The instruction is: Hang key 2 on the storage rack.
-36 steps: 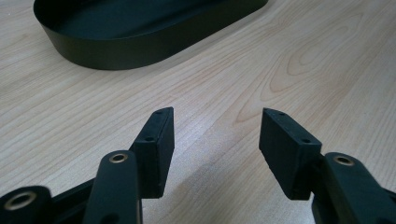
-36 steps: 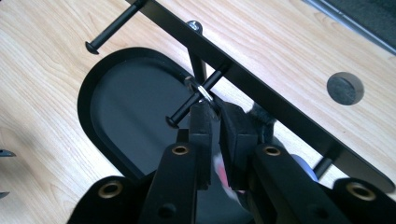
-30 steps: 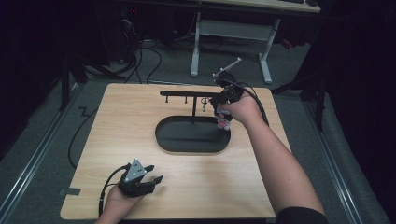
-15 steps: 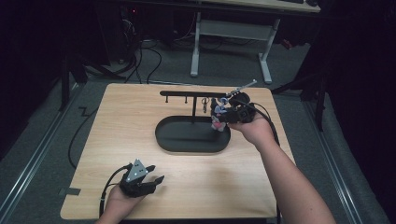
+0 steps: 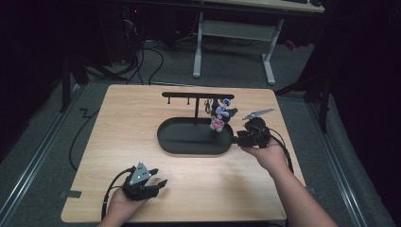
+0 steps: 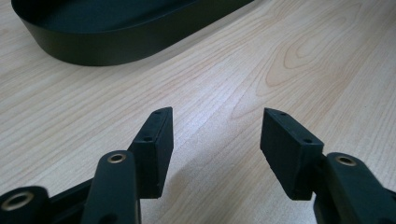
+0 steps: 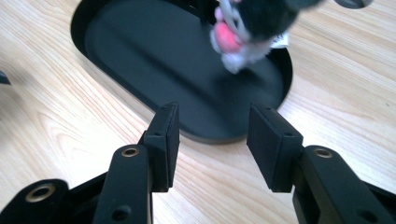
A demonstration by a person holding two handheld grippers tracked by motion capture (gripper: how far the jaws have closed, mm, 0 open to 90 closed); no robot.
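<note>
Right gripper view: blurred plush keychain (image 7: 252, 28), seemingly black, grey, pink.

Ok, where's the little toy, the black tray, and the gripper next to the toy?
toy (image 5: 218, 118), high view, on its grey and pink body.
tray (image 5: 170, 142), high view, on a bare part of its floor.
right gripper (image 7: 212, 128), right gripper view, between its open fingertips.

No readable text, labels or numbers anywhere.
</note>
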